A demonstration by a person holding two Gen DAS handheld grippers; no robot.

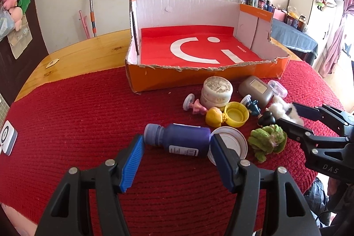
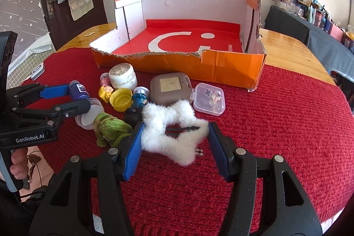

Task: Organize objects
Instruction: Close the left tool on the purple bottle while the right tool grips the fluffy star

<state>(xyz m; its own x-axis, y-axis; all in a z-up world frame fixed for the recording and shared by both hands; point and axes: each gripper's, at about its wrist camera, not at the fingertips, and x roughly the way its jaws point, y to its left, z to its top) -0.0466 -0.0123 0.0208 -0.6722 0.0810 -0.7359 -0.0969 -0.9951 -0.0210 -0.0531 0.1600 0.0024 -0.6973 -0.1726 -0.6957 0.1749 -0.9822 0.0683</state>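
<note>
A purple bottle (image 1: 179, 141) lies on its side on the red mat, between the fingers of my open left gripper (image 1: 177, 143); the pads stand at its two ends. It also shows in the right wrist view (image 2: 79, 92). A white fluffy hair clip (image 2: 172, 132) lies between the fingers of my open right gripper (image 2: 174, 134). The orange cardboard box (image 1: 199, 76) with a red liner stands open behind the pile; it also shows in the right wrist view (image 2: 177, 63).
Around them lie a green plush (image 2: 110, 127), yellow cap (image 2: 121, 100), cream jar (image 2: 122, 76), grey case (image 2: 170, 89), clear plastic box (image 2: 209, 98), white lid (image 1: 232, 143) and small figurines. A small white device (image 1: 7, 137) lies at the mat's left.
</note>
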